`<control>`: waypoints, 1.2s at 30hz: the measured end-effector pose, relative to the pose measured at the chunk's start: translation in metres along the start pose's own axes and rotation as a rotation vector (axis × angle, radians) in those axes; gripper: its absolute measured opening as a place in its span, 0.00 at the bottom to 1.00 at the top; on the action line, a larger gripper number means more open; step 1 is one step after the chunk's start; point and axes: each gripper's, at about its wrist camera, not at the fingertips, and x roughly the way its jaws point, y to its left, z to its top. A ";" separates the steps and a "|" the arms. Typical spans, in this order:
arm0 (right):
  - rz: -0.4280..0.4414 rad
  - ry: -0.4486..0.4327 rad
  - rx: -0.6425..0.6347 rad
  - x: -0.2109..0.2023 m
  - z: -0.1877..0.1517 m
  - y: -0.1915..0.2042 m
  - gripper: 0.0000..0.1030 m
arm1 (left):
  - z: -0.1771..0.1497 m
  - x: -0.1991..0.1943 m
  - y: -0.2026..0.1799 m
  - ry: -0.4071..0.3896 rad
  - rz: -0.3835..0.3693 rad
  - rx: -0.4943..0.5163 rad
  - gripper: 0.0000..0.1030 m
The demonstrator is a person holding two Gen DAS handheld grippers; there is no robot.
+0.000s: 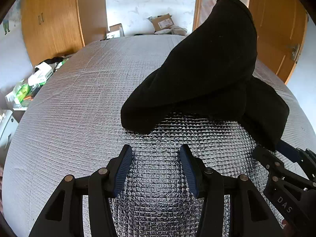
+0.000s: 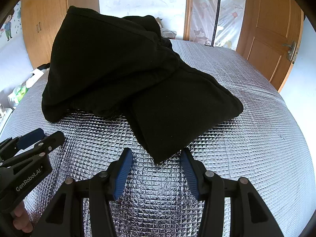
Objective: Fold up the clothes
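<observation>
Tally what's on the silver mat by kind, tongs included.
Black garment: 1
Tongs: 2, left tongs and right tongs, both open and empty
Silver quilted mat: 1
Total: 4

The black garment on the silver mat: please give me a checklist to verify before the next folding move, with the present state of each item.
1. Left gripper open and empty: ok, jaws apart, only mat between them.
2. Right gripper open and empty: ok, jaws apart.
3. Black garment within reach: ok, its near corner lies just ahead of the right gripper.
4. Garment lying flat: not ok, it is bunched in overlapping layers.
5. Silver mat around the garment free of other things: ok.
6. Which part of the garment the near corner is: cannot tell.
</observation>
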 end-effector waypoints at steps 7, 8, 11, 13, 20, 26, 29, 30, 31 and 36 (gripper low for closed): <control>0.006 0.001 0.005 0.000 -0.002 -0.002 0.50 | -0.001 0.003 -0.004 0.001 0.006 0.004 0.51; 0.008 0.001 0.006 0.000 -0.003 -0.003 0.50 | -0.001 0.003 -0.004 0.001 0.007 0.005 0.51; 0.017 0.002 0.014 -0.003 -0.004 -0.004 0.50 | -0.004 0.006 -0.010 0.001 0.015 0.011 0.51; 0.025 0.001 0.018 -0.006 -0.005 -0.005 0.50 | -0.003 0.008 -0.012 0.001 0.024 0.017 0.51; 0.060 0.000 0.034 -0.018 -0.008 -0.013 0.46 | 0.002 0.007 -0.006 0.009 -0.018 0.012 0.51; 0.095 -0.039 0.036 -0.041 -0.016 -0.024 0.34 | 0.011 -0.012 -0.021 -0.085 -0.012 0.119 0.51; 0.103 -0.076 0.055 -0.057 -0.018 -0.033 0.34 | 0.021 -0.020 -0.027 -0.124 -0.020 0.133 0.51; 0.098 -0.088 0.058 -0.062 -0.016 -0.035 0.34 | 0.024 -0.022 -0.028 -0.129 -0.016 0.137 0.51; 0.094 -0.100 0.057 -0.067 -0.015 -0.038 0.34 | 0.027 -0.022 -0.027 -0.132 -0.012 0.136 0.51; 0.026 -0.136 0.072 -0.077 -0.007 -0.052 0.34 | 0.040 -0.026 -0.021 -0.148 0.005 0.133 0.51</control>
